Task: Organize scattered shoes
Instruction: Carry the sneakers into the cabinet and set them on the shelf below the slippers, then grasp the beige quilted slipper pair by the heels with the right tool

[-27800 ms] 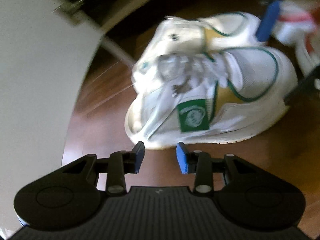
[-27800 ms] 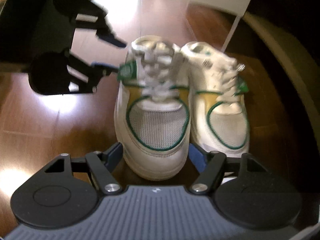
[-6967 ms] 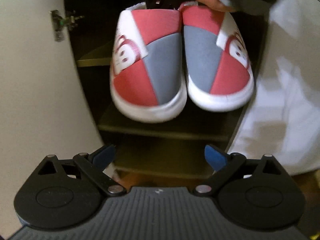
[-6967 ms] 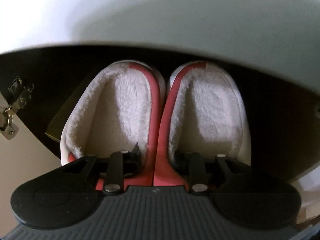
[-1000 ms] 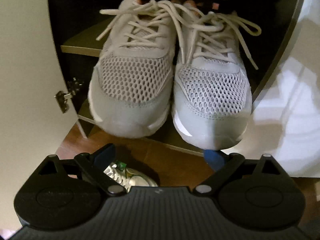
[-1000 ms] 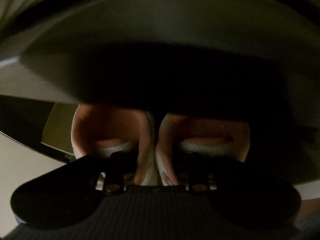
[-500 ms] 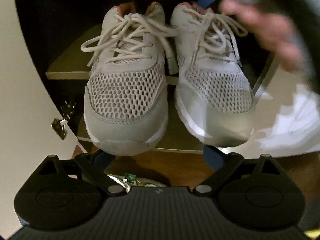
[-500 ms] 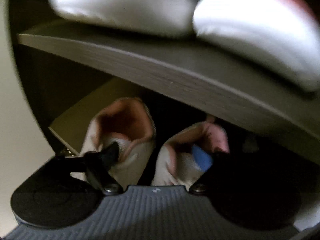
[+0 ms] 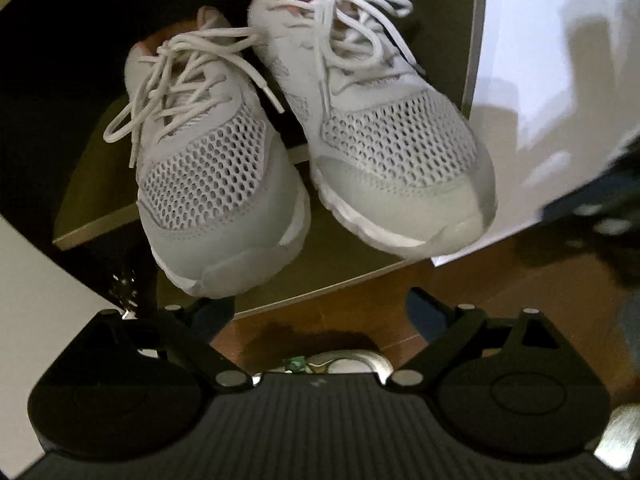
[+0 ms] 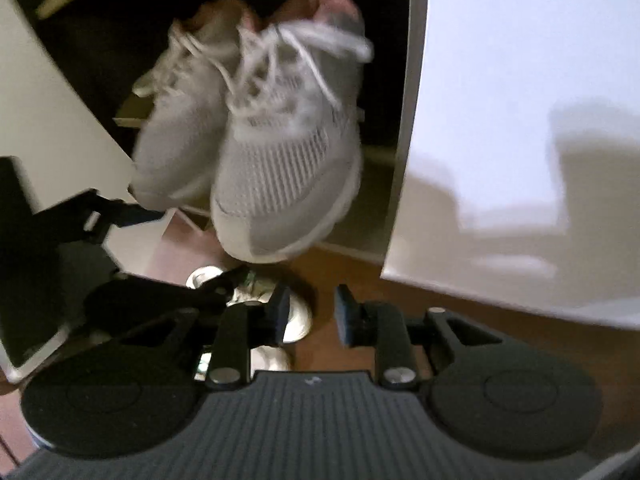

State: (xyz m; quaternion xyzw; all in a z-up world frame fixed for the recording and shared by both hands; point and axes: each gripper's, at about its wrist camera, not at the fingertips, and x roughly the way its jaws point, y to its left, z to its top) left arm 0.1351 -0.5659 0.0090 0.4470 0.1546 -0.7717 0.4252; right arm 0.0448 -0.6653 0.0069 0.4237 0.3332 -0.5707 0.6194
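A pair of grey mesh sneakers (image 9: pixel 312 160) with white laces stands side by side on a shelf (image 9: pixel 100 168) inside an open cabinet, toes projecting past the shelf's front edge toward the cameras. A white cabinet door (image 9: pixel 552 80) stands open to the right of the pair. The left tongs (image 9: pixel 320 312) are spread wide and empty, positioned below the toes, above a brown wooden floor (image 9: pixel 360 304). The right tongs (image 10: pixel 310 312) are narrow and closing, with nothing between the pads, well clear of the pair. Another white shoe (image 10: pixel 296 312) lies on the floor beneath them. The right wrist view is motion-blurred.
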